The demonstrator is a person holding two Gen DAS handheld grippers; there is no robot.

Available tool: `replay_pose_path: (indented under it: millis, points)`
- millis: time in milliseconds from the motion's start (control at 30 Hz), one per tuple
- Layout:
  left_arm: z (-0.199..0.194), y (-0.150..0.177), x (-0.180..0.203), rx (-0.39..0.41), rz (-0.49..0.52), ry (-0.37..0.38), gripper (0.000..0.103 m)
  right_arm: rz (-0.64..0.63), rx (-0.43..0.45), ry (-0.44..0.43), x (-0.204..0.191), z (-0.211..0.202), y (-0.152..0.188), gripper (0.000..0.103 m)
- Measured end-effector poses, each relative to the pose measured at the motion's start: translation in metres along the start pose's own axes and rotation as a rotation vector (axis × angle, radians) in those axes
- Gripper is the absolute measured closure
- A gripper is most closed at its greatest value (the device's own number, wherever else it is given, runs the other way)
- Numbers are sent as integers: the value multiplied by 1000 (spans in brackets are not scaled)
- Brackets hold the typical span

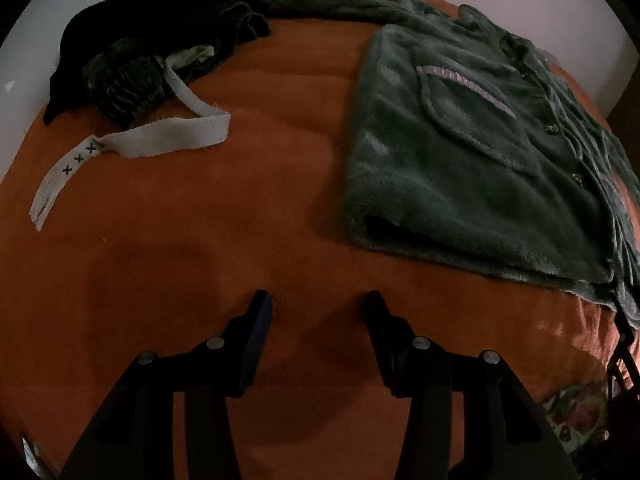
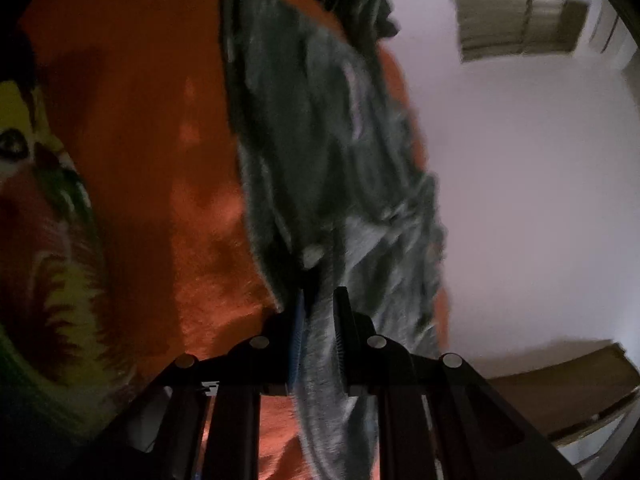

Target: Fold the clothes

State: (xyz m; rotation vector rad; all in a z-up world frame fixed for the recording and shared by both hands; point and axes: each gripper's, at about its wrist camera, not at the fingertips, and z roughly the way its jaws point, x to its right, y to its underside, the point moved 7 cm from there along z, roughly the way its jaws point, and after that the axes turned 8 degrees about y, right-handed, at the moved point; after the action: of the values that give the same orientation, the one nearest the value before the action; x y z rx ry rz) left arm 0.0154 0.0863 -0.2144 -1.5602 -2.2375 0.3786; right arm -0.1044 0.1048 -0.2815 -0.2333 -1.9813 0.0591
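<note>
A green fleece shirt (image 1: 460,168) with buttons and a lilac-trimmed pocket lies partly folded on the orange blanket (image 1: 240,208), at the right of the left wrist view. My left gripper (image 1: 318,304) hovers over bare blanket in front of it, open, with nothing between its fingers. In the blurred right wrist view the same green fleece shirt (image 2: 320,152) stretches away from the camera, and my right gripper (image 2: 320,300) is shut on its near edge, the fabric pinched between the pads.
A heap of dark clothes (image 1: 152,52) with a white strap (image 1: 132,140) lies at the far left of the bed. A colourful patterned fabric (image 2: 44,240) sits at the bed's near side. Pale wall (image 2: 520,200) and a wooden piece of furniture (image 2: 568,392) stand beyond the bed.
</note>
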Motion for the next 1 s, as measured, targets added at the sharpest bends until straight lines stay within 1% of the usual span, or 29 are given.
replay_pose_path:
  millis: [100,267,367,433,500,533,567,600,633,667,733,833,933,1000]
  points:
    - [-2,2,-1,0,-5,9,53,-4,-13,-34,-3,1,3,90]
    - [-2,5,-2,-2,-9,11,53,-32,-4,-52,-2,-1,0,90]
    - [0,3,-3,-4,-6,8,53,-73,-29,-68,-11,6,0,90]
    - [0,2,-4,-5,-8,9,53,-93,-47,-61,-13,11,-2,89]
    - [0,2,-4,-5,-9,13,53,-115,-58,-10,-10,21,-4,73]
    - [0,2,-4,-5,-10,16,53,-115,-63,-2,-9,26,-5,65]
    - [0,2,-4,-5,-12,19,53,-107,-66,-11,-7,30,-6,65]
    - [0,1,-5,-4,-17,27,53,-93,-71,-40,-6,32,-7,68]
    - [0,1,-7,-3,-24,37,53,-74,-78,-85,-6,33,-8,93]
    - [-1,1,-9,-2,-30,46,53,-49,-86,-126,-4,35,-9,100]
    - [-3,0,-13,4,-44,62,53,9,-95,-172,3,34,-10,100]
    - [-1,-5,-15,3,-59,64,53,82,-78,-253,15,14,-12,100]
    - [-6,-5,-18,8,-84,73,53,102,-42,-304,18,-25,-18,100]
    - [-7,-6,-21,11,-90,71,53,71,-37,-319,9,-29,-18,100]
